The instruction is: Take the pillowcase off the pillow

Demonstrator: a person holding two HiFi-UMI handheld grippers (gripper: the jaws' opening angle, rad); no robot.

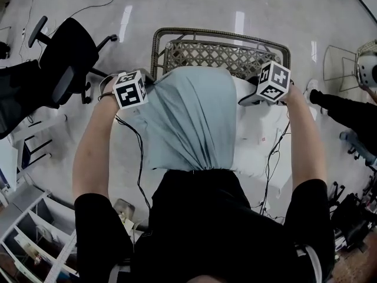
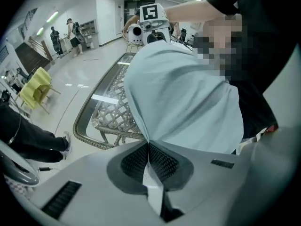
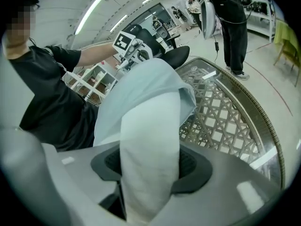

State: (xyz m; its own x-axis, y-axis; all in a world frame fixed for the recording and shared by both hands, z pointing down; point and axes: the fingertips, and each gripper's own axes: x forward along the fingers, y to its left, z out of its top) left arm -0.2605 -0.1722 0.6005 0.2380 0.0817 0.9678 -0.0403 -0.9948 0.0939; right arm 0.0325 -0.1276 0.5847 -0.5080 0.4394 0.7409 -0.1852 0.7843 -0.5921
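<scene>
With the left gripper (image 2: 149, 145), pinches a thin fold of the pale blue pillowcase (image 1: 188, 119), jaws together on the cloth, at the bundle's 10 o'clock corner. With the right gripper (image 3: 150, 166), clamps the bare white pillow (image 1: 259, 140) at 2 o'clock, jaws wedged part-way apart by the stuffing. Holds both above a wicker table (image 1: 206, 55), long axis 12 to 6, lower end against the body. Probably puts the case's mouth toward 3 o'clock, though folds hide the hem. Calls for drawing cloth toward 9 o'clock, pillow anchored at 3.
</scene>
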